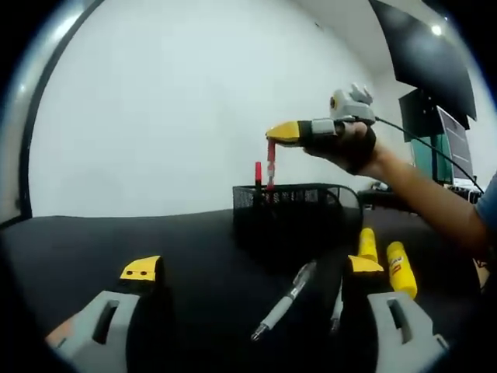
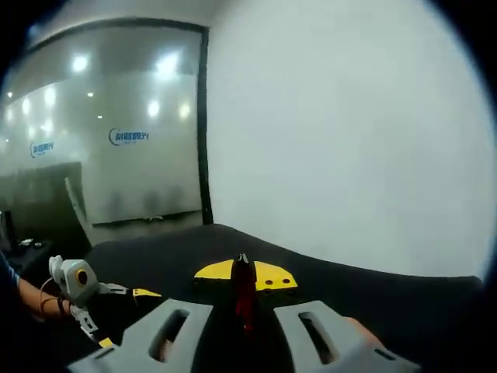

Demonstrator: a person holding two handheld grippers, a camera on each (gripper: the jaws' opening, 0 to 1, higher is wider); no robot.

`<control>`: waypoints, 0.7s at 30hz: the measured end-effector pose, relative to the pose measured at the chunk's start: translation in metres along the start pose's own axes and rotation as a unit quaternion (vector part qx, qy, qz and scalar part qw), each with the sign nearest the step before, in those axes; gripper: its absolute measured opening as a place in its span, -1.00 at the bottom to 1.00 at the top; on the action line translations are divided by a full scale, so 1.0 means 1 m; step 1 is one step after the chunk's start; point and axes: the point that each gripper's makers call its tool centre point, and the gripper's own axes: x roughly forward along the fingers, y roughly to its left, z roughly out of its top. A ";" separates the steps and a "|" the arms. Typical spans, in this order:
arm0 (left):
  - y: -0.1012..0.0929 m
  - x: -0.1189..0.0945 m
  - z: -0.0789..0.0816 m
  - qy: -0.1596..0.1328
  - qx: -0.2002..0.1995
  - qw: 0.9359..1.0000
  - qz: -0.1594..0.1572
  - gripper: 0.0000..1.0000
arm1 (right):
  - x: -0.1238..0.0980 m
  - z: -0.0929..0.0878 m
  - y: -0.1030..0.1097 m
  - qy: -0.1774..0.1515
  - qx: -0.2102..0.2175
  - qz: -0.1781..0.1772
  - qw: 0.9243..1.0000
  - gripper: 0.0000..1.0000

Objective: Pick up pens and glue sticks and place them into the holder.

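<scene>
Left gripper (image 1: 248,272) gaped over silver pen (image 1: 285,301) on black desk (image 1: 116,241), right gripper (image 2: 244,277) clenched red pen (image 2: 244,299) above black mesh holder (image 1: 295,203), yellow glue sticks (image 1: 400,268) beside.

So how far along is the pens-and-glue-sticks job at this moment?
Partway. One red pen already stands in the black mesh holder. The right gripper is shut on a second red pen, held upright over the holder. On the black table remain a silver pen and two yellow glue sticks. The left gripper is open.
</scene>
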 end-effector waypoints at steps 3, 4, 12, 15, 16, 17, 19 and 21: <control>-0.001 0.000 -0.001 0.002 0.003 1.000 -0.001 0.81 | 0.003 -0.008 -0.001 0.015 0.006 0.000 1.000 -0.91; -0.001 0.000 -0.001 0.002 0.005 1.000 -0.001 0.81 | 0.003 -0.010 -0.001 0.020 0.006 0.002 1.000 -0.90; -0.004 0.001 -0.003 0.007 0.014 1.000 -0.003 0.79 | 0.004 -0.020 0.009 0.044 -0.013 0.026 0.999 -0.90; -0.004 0.001 -0.004 0.011 0.021 1.000 -0.004 0.78 | 0.003 -0.024 0.008 0.055 -0.016 0.027 0.998 -0.90; -0.004 0.001 -0.004 0.012 0.024 1.000 -0.004 0.78 | 0.003 -0.025 0.007 0.058 -0.017 0.026 0.998 -0.90; -0.005 0.002 -0.004 0.013 0.026 1.000 -0.004 0.78 | 0.003 -0.026 0.007 0.060 -0.017 0.026 0.998 -0.90; -0.004 0.002 -0.005 0.014 0.028 1.000 -0.004 0.78 | 0.002 -0.028 0.007 0.064 -0.017 0.028 0.997 -0.90; -0.004 0.002 -0.004 0.013 0.029 0.999 -0.004 0.77 | 0.002 -0.030 0.006 0.070 -0.019 0.026 0.997 -0.90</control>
